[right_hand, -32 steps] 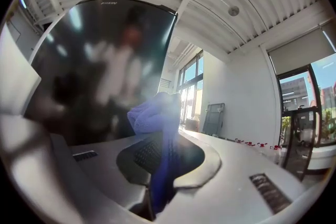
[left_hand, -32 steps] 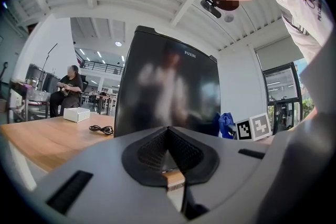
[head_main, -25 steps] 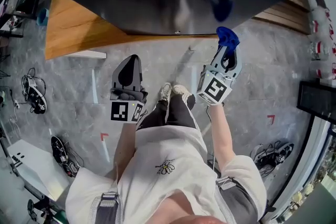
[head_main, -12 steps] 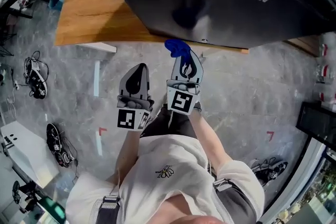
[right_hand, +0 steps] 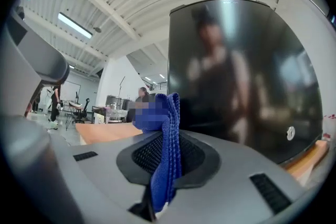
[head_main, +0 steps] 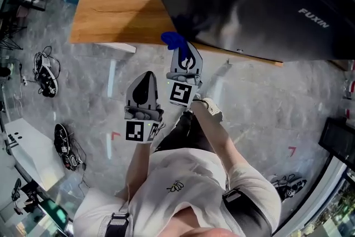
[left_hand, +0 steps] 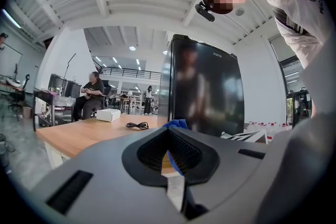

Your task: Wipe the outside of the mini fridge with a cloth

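The black mini fridge (head_main: 255, 3) fills the top of the head view, standing on a wooden table (head_main: 111, 8); its glossy door (right_hand: 247, 76) looms in the right gripper view. My right gripper (head_main: 183, 58) is shut on a blue cloth (head_main: 173, 39), whose folded edge (right_hand: 165, 149) sticks up between the jaws, close to the fridge's lower left corner. My left gripper (head_main: 145, 86) hangs lower and to the left, shut with nothing in it. In the left gripper view the fridge (left_hand: 207, 86) stands ahead with the blue cloth (left_hand: 176, 124) just beyond the jaws.
A white box (left_hand: 108, 115) and a black cable (left_hand: 137, 125) lie on the table. Cables and gear (head_main: 45, 79) lie on the grey floor at the left. People sit and stand far behind the table.
My right gripper with the cloth has swung from the right toward the fridge's left corner. The fridge has shifted right in the head view. The left gripper stays low.
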Demonstrator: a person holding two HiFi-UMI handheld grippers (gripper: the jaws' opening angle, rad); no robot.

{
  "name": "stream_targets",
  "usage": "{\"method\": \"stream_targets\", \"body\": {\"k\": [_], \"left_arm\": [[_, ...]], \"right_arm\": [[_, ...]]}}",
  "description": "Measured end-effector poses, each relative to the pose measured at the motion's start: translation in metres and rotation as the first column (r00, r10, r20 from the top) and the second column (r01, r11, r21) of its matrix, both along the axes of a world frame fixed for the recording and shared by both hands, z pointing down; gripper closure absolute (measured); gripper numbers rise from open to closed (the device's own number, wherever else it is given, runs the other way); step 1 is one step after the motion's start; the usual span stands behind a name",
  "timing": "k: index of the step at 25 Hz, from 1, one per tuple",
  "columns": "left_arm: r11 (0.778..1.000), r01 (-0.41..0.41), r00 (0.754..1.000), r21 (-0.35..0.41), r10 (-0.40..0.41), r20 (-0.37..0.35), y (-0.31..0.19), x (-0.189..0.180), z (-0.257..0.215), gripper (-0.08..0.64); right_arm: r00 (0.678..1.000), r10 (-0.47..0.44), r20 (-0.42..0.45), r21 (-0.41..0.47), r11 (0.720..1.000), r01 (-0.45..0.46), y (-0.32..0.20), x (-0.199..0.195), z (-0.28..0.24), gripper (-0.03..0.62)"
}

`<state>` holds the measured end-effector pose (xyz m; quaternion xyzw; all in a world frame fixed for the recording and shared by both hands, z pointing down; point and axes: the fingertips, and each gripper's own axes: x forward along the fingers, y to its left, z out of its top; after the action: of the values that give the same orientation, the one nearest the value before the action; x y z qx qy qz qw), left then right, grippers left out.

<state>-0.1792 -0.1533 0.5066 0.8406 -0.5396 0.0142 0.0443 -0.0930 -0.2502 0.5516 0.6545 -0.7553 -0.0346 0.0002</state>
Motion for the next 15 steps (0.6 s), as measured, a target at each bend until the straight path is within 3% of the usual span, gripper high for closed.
{"method": "stream_targets", "body": {"k": [8, 15], "left_arm": [[0.999, 0.033, 0.999, -0.018, -0.033, 0.002, -0.001, -0.019, 0.004, 0.555], [0.999, -0.025, 1.000, -0.021, 0.025, 0.000, -0.008, 0.001, 0.002, 0.555]], "right_arm": [[0.997, -0.012, -0.076, 0.011, 1.000, 0.013, -0.006, -0.004, -0.003, 0.531], [0.994, 0.047, -0.095, 0.038, 0.998, -0.043, 0.005, 0.030, -0.016, 0.531]]}}
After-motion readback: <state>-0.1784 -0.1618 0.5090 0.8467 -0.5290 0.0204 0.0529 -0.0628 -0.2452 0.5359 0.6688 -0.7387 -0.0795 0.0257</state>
